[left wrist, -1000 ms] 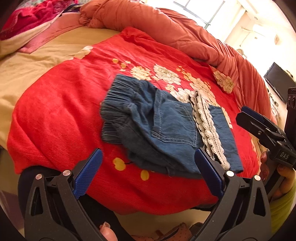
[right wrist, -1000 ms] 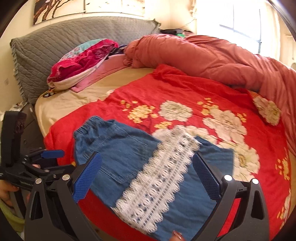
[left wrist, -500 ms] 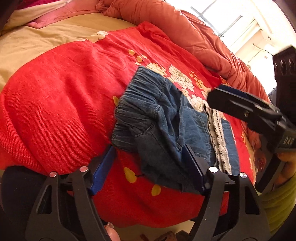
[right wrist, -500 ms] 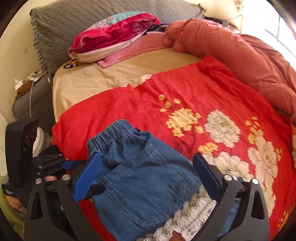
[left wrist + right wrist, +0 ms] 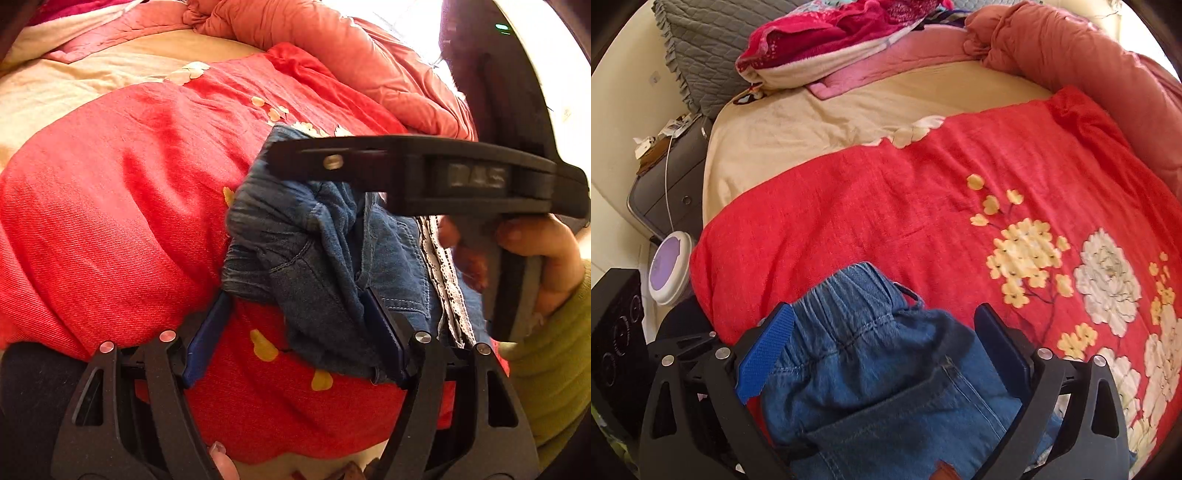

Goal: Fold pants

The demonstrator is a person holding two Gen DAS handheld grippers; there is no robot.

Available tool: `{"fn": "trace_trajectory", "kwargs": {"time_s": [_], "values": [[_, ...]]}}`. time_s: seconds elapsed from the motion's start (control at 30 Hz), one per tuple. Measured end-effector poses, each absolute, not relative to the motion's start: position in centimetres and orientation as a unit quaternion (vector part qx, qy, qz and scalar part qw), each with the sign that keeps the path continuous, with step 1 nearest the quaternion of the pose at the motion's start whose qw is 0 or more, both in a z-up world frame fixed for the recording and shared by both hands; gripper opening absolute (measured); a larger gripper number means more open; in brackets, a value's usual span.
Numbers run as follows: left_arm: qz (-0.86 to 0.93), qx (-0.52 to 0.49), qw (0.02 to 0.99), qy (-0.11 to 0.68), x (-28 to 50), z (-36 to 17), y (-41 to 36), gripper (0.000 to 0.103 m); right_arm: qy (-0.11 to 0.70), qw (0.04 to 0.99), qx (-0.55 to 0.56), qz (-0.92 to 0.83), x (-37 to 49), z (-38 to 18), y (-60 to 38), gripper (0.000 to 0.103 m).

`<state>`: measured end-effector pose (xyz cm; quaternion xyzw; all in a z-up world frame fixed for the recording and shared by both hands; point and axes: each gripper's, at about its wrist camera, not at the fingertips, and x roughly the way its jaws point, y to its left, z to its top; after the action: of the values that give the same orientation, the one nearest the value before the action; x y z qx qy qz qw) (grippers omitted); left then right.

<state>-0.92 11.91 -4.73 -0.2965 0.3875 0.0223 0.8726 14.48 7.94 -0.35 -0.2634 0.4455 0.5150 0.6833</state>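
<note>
Blue denim pants (image 5: 317, 258) with a white lace stripe (image 5: 443, 273) lie on a red flowered blanket (image 5: 110, 206) near the bed's front edge. The elastic waist end (image 5: 849, 306) is bunched up. In the left wrist view my left gripper (image 5: 295, 325) has narrowed onto this bunched end. Its right pad is buried in a denim fold and its left pad touches the waistband corner. My right gripper (image 5: 882, 354) points steeply down over the waistband, open, with the denim between its pads. From the left wrist view it appears side-on (image 5: 295, 162), held by a hand (image 5: 546, 254) in a green sleeve.
A rolled salmon quilt (image 5: 1071, 55) runs along the far side. A beige sheet (image 5: 820, 125), a grey quilted headboard (image 5: 701, 44) and a folded pink-red blanket (image 5: 827, 44) lie beyond. A nightstand (image 5: 665, 184) and a round white-purple device (image 5: 670, 269) sit left of the bed.
My right gripper swung left across the pants from the lace leg to the waistband and tipped down. My left gripper narrowed and dipped, and the waist end bunched up.
</note>
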Motion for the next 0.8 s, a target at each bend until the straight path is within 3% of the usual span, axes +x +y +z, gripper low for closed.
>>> {"fn": "trace_trajectory", "kwargs": {"time_s": [0.07, 0.13, 0.2, 0.4, 0.8], "values": [[0.020, -0.300, 0.873, 0.385, -0.9, -4.7, 11.9, 0.067, 0.457, 0.673, -0.258, 0.521, 14.7, -1.1, 8.6, 0.095], [0.014, -0.308, 0.872, 0.380, -0.9, -4.8, 12.0, 0.071, 0.465, 0.666, -0.252, 0.525, 14.9, -1.7, 9.0, 0.085], [0.010, -0.312, 0.872, 0.376, -0.9, -4.7, 11.9, 0.076, 0.475, 0.654, -0.243, 0.536, 14.8, -2.3, 9.3, 0.065], [0.014, -0.313, 0.874, 0.371, -0.8, -4.6, 11.9, 0.078, 0.470, 0.653, -0.200, 0.559, 14.9, -1.3, 7.5, 0.037], [-0.005, -0.349, 0.868, 0.352, -0.4, -3.0, 11.7, 0.078, 0.430, 0.667, -0.097, 0.601, 15.0, 5.0, 0.3, 0.033]]}}
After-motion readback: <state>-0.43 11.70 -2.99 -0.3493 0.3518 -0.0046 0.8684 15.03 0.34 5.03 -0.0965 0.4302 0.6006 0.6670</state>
